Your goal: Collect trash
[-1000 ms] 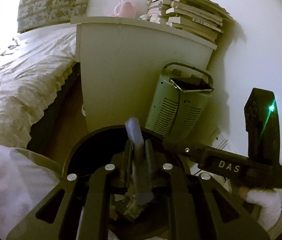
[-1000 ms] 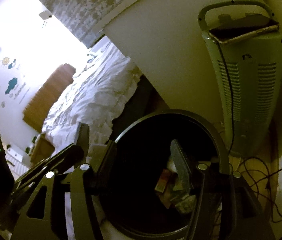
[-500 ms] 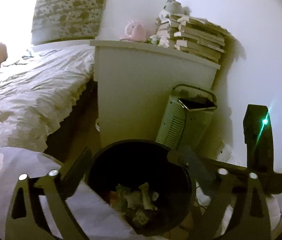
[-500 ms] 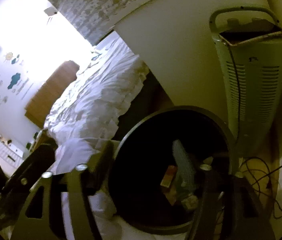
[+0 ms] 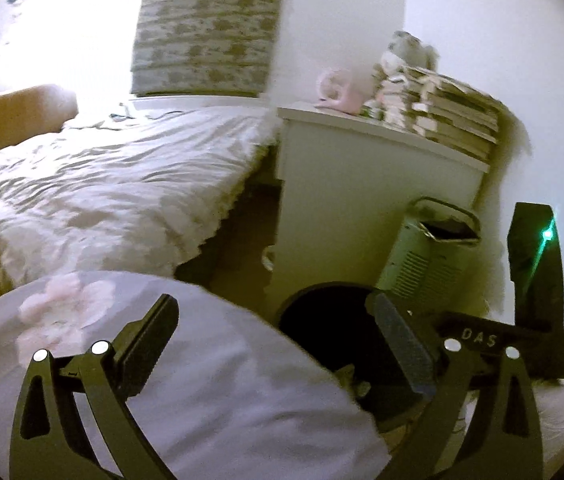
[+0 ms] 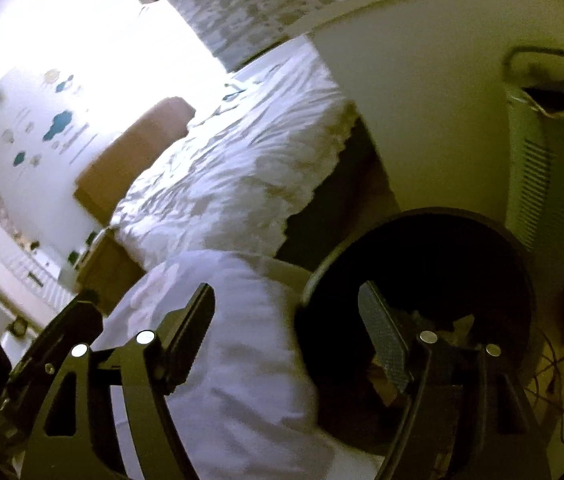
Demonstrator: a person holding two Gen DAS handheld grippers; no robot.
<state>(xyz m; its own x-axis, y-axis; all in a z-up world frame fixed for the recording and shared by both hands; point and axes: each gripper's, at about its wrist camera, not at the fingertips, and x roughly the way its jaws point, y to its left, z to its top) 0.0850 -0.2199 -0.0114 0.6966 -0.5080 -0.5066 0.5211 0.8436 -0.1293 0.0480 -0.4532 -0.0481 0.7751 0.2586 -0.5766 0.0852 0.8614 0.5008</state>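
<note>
A round black trash bin [image 5: 322,320] stands on the floor by a white cabinet; it also shows in the right wrist view [image 6: 442,264]. Crumpled trash [image 5: 352,380] lies at its bottom, mostly hidden. My left gripper [image 5: 274,332] is open and empty, raised above the bin's left side over a pale pillow. My right gripper [image 6: 286,316] is open and empty, over the bin's left rim. The right gripper's body [image 5: 538,320] shows at the right of the left wrist view.
A pale pillow with a pink flower [image 5: 142,360] lies left of the bin. A bed with white covers [image 5: 114,184] is behind. A white cabinet [image 5: 362,200] carries stacked books [image 5: 442,112]. A pale green heater [image 5: 430,252] stands behind the bin, cables [image 6: 554,380] beside it.
My left gripper opened and let a pale strip of trash fall into the bin, then rose and swung left. My right gripper also pulled back and left from the bin.
</note>
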